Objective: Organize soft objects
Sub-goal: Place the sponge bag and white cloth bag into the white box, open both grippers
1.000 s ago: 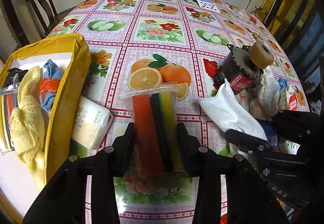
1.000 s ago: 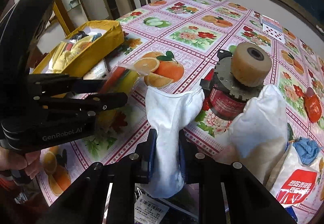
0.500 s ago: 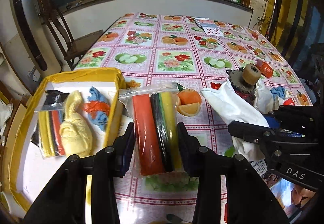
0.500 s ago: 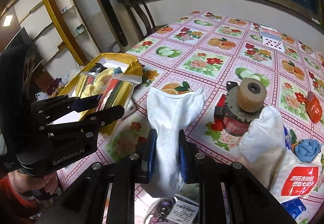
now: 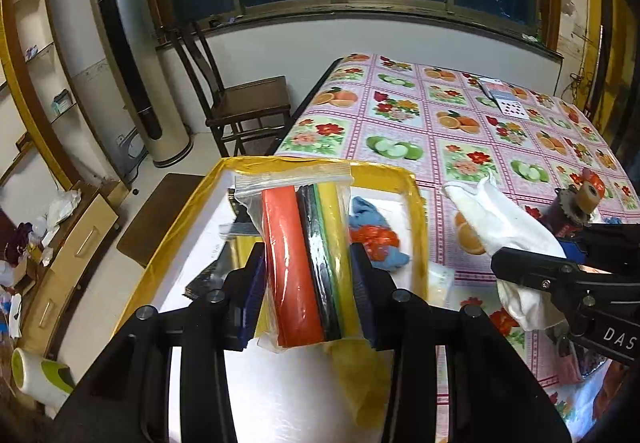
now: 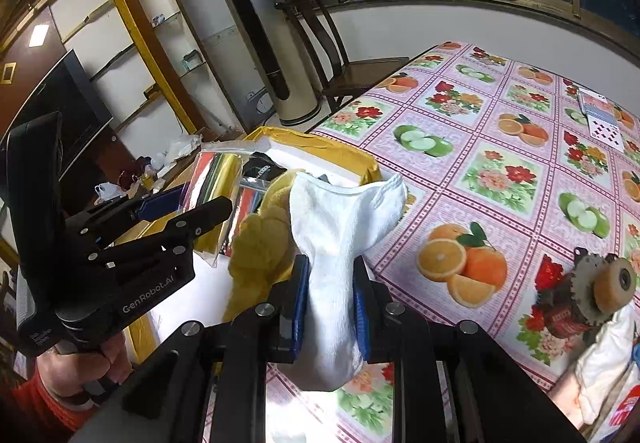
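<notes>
Both loads have swung from mid-bench to the yellow box [image 5: 416,203] at its left edge: left gripper [image 5: 310,283] clamps the zip bag of coloured sheets [image 5: 304,243], right gripper [image 6: 330,295] the white sock [image 6: 336,243]; release comes next.

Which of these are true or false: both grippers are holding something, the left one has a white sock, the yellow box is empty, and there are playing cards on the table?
1. Both grippers hold something. True: the left gripper and right gripper are each shut on an item.
2. The left gripper holds a white sock. False: it holds a zip bag of coloured sheets; the white sock is in the right.
3. The yellow box is empty. False: a blue cloth lies inside.
4. Playing cards lie on the table. True.
</notes>
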`<state>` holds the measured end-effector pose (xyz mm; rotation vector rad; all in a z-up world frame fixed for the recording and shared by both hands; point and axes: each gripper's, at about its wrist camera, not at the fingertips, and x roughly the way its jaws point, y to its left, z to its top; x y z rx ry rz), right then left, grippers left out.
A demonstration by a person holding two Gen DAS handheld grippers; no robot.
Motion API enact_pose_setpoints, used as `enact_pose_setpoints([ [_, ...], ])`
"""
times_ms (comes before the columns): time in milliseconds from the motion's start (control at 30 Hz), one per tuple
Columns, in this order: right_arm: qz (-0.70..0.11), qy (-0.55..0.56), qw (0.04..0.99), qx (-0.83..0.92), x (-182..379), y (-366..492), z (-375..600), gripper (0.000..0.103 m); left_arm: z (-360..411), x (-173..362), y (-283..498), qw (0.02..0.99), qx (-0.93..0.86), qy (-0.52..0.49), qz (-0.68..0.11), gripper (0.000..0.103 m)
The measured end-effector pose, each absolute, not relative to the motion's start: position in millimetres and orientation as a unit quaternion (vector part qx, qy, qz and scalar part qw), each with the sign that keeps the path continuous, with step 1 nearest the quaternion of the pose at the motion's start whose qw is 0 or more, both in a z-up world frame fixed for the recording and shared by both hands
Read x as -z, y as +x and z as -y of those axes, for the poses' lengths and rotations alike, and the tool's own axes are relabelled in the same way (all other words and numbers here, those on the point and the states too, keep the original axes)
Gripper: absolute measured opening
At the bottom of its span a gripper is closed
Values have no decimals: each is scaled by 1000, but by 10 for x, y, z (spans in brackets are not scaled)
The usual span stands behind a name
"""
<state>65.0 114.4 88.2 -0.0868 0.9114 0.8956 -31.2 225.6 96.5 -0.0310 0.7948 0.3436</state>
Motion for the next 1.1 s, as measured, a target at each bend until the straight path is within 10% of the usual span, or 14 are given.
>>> enact_pose_setpoints([
  [567, -462, -60, 788, -402, -567, 833, -2240, 20, -3031, -622, -163, 886, -213, -36, -412, 38],
  [800, -472, -46, 777, -413, -515, 835, -2287, 48, -3103, -534, -137, 880, -221, -43, -418, 40],
  [1100, -440, -27, 795, -416, -749, 729, -2072, 52, -3062, -614, -215, 885, -240, -37, -398, 57],
])
